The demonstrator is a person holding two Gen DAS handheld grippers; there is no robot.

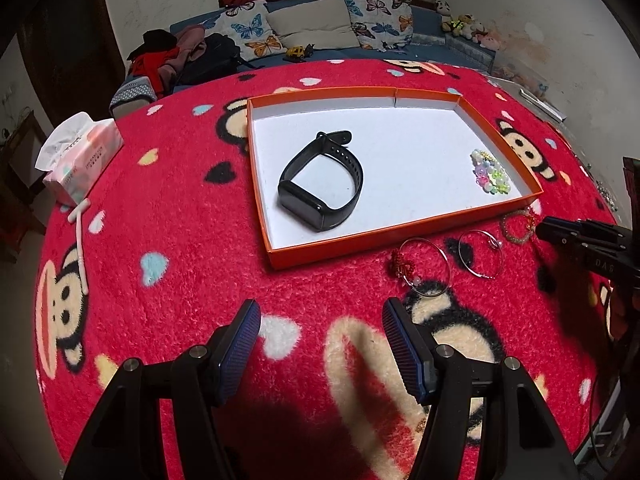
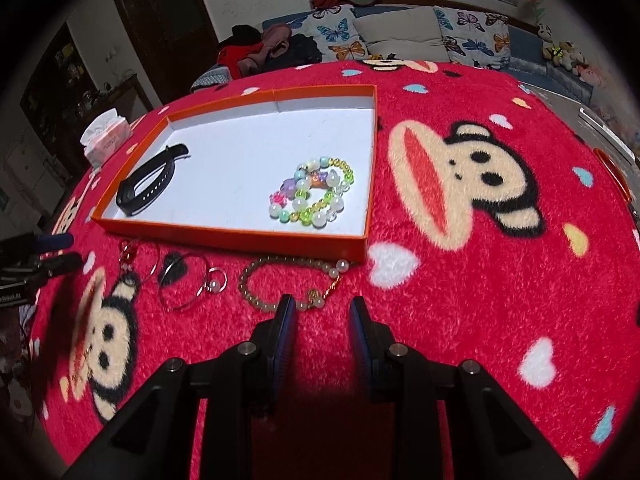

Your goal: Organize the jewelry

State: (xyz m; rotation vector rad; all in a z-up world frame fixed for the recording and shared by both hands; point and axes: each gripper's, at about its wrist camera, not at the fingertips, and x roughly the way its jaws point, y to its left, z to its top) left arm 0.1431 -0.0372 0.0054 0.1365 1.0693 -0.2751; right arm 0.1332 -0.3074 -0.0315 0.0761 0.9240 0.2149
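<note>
An orange tray (image 1: 400,227) (image 2: 240,237) with a white floor holds a black smart band (image 1: 320,184) (image 2: 150,184) and colourful bead bracelets (image 1: 491,172) (image 2: 316,192). In front of it on the red blanket lie a bangle with a red charm (image 1: 424,268) (image 2: 138,260), a plain silver bangle (image 1: 480,254) (image 2: 182,282), a pearl ring (image 2: 215,280) and a beige bead bracelet (image 1: 518,226) (image 2: 260,268). My left gripper (image 1: 320,309) (image 2: 70,250) hovers open and empty over the blanket, left of the bangles. My right gripper (image 2: 322,302) (image 1: 548,230) stands narrowly open and empty, its left fingertip at the beige bracelet's near edge.
A tissue pack (image 1: 84,156) (image 2: 106,138) and a white stick (image 1: 82,252) lie at the left of the blanket. A sofa (image 1: 312,28) with butterfly cushions and piled clothes runs behind. An orange handle (image 2: 612,178) shows at the right edge.
</note>
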